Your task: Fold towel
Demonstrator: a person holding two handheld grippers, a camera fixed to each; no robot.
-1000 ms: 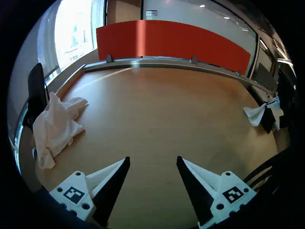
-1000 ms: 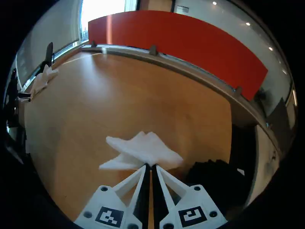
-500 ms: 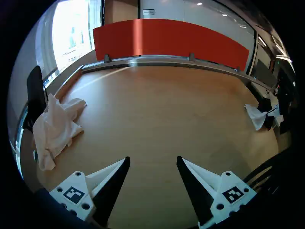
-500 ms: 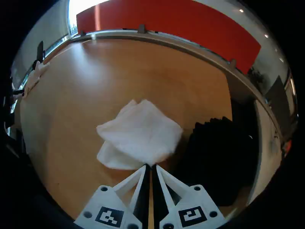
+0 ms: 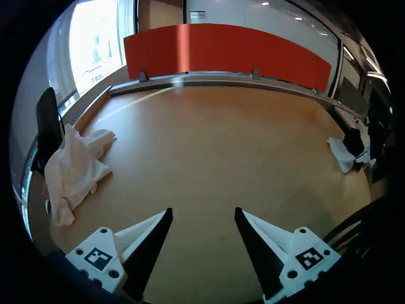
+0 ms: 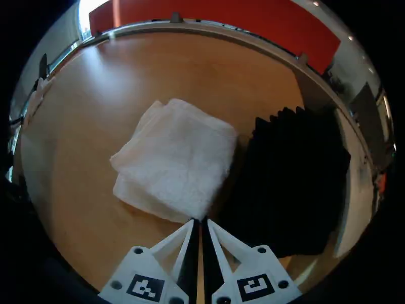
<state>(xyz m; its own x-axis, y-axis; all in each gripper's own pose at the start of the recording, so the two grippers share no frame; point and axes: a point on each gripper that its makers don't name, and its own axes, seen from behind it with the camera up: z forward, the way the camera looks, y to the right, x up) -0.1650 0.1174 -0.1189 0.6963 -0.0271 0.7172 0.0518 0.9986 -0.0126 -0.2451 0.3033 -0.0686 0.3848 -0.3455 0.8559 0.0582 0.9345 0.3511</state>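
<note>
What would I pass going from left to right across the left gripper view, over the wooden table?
Black chair back → crumpled white cloth → open left gripper → small white towel.

Towel = rough terry cloth; wood tbl smooth, semi-gloss.

Left gripper gapes wide; right gripper pinches towel.
</note>
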